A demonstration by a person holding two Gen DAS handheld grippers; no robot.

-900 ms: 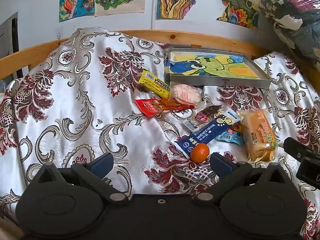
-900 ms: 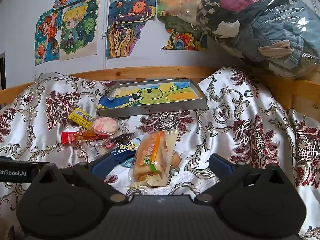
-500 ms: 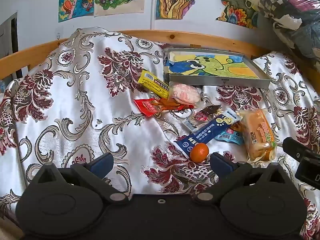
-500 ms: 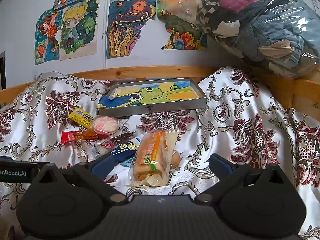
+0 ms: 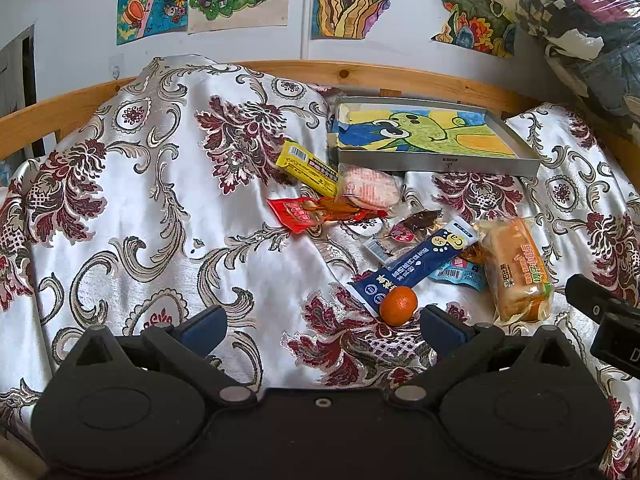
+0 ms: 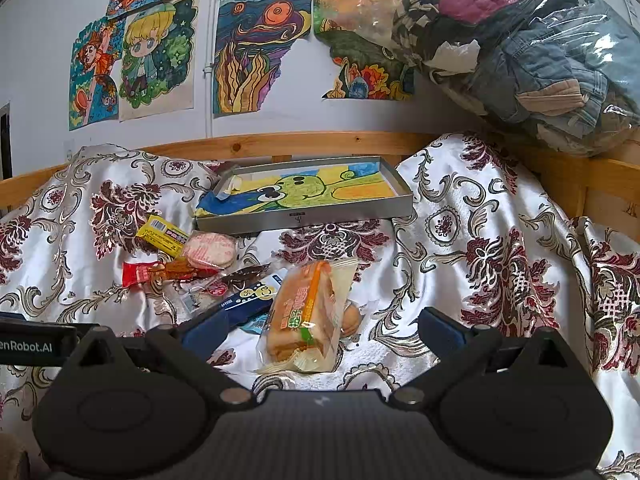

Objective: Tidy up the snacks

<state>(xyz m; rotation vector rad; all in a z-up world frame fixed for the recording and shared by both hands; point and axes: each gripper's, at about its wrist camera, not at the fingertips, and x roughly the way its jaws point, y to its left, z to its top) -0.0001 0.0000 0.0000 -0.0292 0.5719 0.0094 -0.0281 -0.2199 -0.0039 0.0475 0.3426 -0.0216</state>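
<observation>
Snacks lie scattered on a floral bedspread in front of a shallow metal tray (image 5: 436,159) (image 6: 304,217) lined with a frog drawing. In the pile are a yellow bar (image 5: 308,168), a pink round pack (image 5: 370,185), a red sachet (image 5: 296,214), a dark blue stick pack (image 5: 416,265), a small orange (image 5: 398,305) and a wrapped bread loaf (image 5: 518,268) (image 6: 306,314). My left gripper (image 5: 322,330) hovers open, with the orange just inside its right finger. The right gripper (image 6: 322,330) is open too, with the bread loaf lying between its fingers.
A wooden bed rail (image 5: 400,76) runs behind the tray, under a wall of coloured drawings. A clear bag of clothes (image 6: 520,52) sits at the back right. Open bedspread (image 5: 140,208) stretches left of the snacks and right of the loaf (image 6: 500,264).
</observation>
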